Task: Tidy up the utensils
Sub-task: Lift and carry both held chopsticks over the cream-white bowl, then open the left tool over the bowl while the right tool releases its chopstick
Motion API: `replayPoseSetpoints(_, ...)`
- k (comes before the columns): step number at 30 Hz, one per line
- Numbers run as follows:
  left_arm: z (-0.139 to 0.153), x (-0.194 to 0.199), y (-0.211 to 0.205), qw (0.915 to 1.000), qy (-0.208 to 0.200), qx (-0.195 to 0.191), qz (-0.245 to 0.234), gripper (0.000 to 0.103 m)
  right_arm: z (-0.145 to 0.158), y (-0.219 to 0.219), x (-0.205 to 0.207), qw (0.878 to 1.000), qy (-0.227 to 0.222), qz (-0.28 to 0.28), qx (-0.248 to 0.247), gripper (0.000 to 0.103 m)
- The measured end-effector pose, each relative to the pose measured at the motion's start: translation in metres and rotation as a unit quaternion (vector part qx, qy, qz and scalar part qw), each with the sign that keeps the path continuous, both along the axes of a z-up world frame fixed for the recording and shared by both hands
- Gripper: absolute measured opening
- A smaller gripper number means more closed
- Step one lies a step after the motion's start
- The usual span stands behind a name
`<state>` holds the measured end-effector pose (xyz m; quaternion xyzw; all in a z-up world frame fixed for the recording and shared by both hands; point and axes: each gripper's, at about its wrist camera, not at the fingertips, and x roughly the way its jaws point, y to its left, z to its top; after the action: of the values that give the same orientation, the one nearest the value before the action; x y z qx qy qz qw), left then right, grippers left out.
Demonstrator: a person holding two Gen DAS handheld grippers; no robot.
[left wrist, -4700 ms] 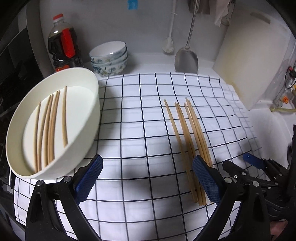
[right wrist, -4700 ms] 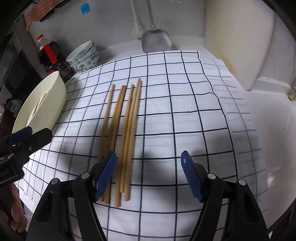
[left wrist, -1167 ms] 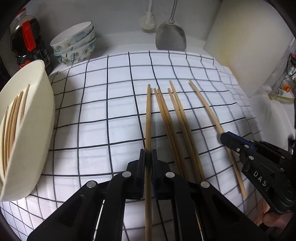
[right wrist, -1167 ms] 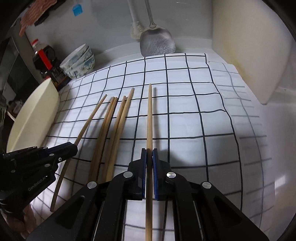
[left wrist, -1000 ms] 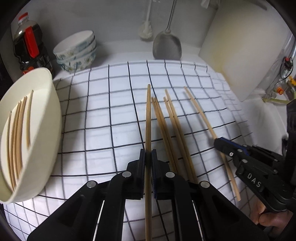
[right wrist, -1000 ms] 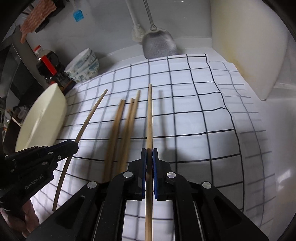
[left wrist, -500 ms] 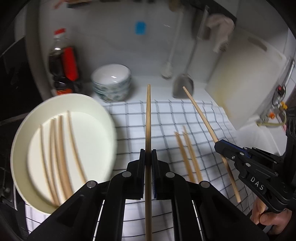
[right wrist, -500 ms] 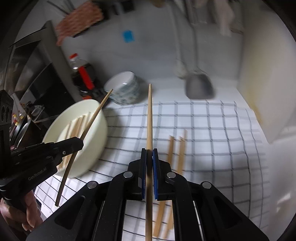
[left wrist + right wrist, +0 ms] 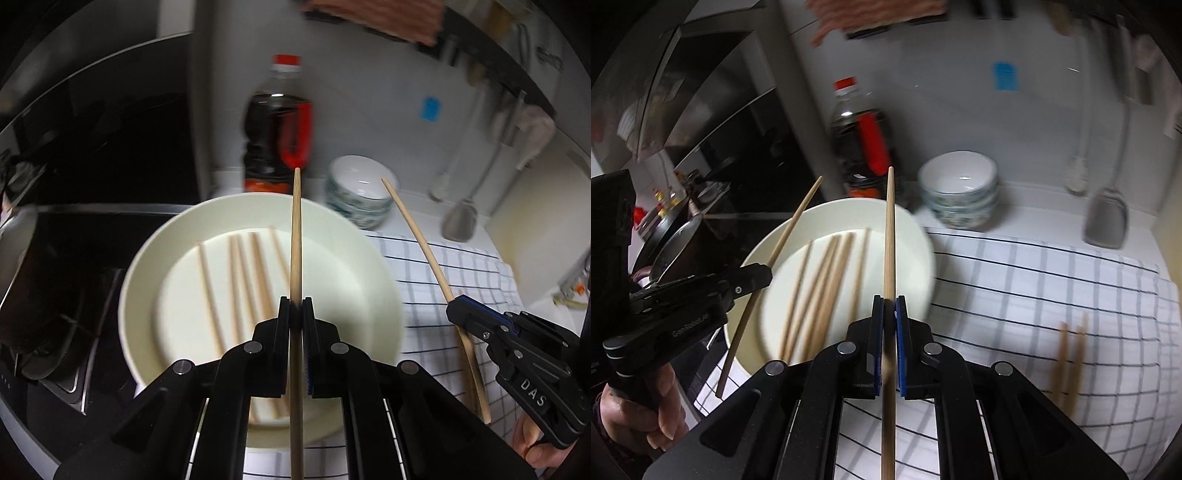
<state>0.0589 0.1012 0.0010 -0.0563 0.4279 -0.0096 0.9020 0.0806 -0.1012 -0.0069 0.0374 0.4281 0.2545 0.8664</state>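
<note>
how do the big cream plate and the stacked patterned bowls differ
The wide cream plate is shallow and plain; the stacked patterned bowls are deep, narrower and blue-printed outside. The plate holds wooden chopsticks; the top bowl looks empty. Both are round with pale insides.

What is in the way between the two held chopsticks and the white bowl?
Nothing visible. The left gripper and right gripper each clamp a chopstick above the white bowl, whose open top has only five chopsticks lying inside.
</note>
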Motion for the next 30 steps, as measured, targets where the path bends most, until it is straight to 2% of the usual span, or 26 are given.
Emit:
replayPoseSetpoints(6, -0.007, 0.005, 0.029, 0.9997, -0.004, 0.007, 0.024, 0.007, -0.009, 0.040, 0.012, 1.000, 0.014, 0.020, -0.001, 0.006)
replayPoseSetpoints(11, -0.023, 0.013, 0.047, 0.9994, 0.010, 0.005, 0.034, 0.007, -0.020, 0.064, 0.022, 0.999, 0.028, 0.025, -0.013, 0.006)
replayPoseSetpoints(20, -0.045, 0.028, 0.059, 0.9988, 0.030, -0.002, 0.039, 0.007, -0.039, 0.084, 0.039, 0.998, 0.054, 0.015, -0.025, 0.006)
replayPoseSetpoints(30, -0.075, 0.041, 0.062, 0.9965, 0.071, -0.016, 0.041, 0.007, -0.063, 0.100, 0.059, 0.994, 0.099, 0.013, -0.041, 0.006)
